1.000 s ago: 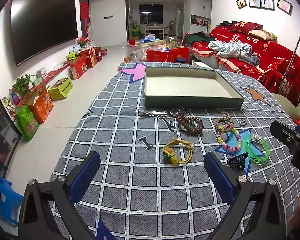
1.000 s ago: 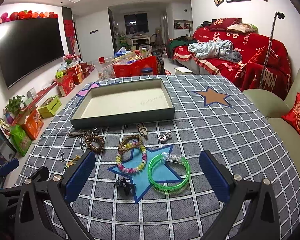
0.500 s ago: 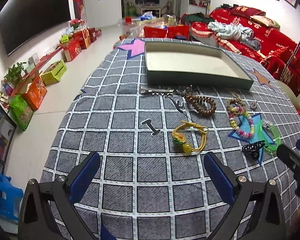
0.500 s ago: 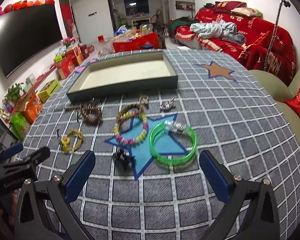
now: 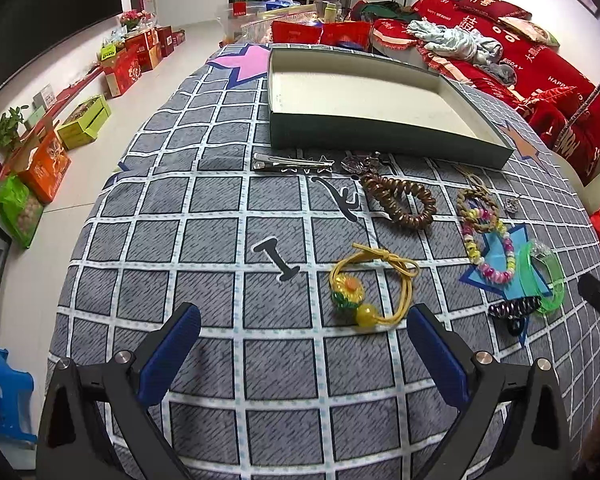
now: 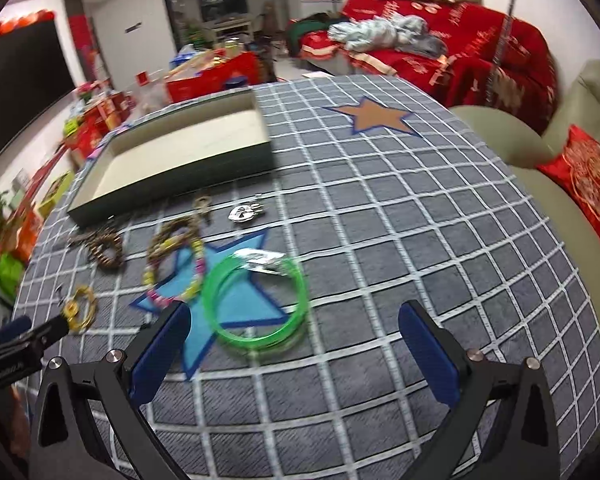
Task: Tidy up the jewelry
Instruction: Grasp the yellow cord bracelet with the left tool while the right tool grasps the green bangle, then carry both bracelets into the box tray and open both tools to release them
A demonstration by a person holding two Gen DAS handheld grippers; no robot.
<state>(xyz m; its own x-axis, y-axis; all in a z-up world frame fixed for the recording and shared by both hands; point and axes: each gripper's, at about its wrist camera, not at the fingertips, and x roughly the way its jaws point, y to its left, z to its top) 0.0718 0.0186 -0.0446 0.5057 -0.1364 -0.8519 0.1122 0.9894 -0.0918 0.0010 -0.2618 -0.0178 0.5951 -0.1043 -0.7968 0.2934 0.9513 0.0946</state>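
Jewelry on checked tablecloth (image 5: 220, 216): 1 green bangle (image 6: 256, 300), 1 yellow hair tie (image 5: 374, 284), 1 tray (image 5: 380, 136), 2 claws released, left claw (image 5: 300, 344), right claw (image 6: 294, 340).

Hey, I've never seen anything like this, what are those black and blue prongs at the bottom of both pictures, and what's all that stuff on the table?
Those prongs are two hand-held claws; a person carries one in each hand, and a small fisheye camera on each looks forward along its fingers. One picture comes from the left claw, the other from the right claw. Both are open and hold nothing. On the checked tablecloth lie a yellow hair tie, a brown spiral hair tie, a silver hair clip, a colourful bead bracelet, a green bangle and a black claw clip. Behind them sits an empty green tray, seemingly meant for the jewelry.
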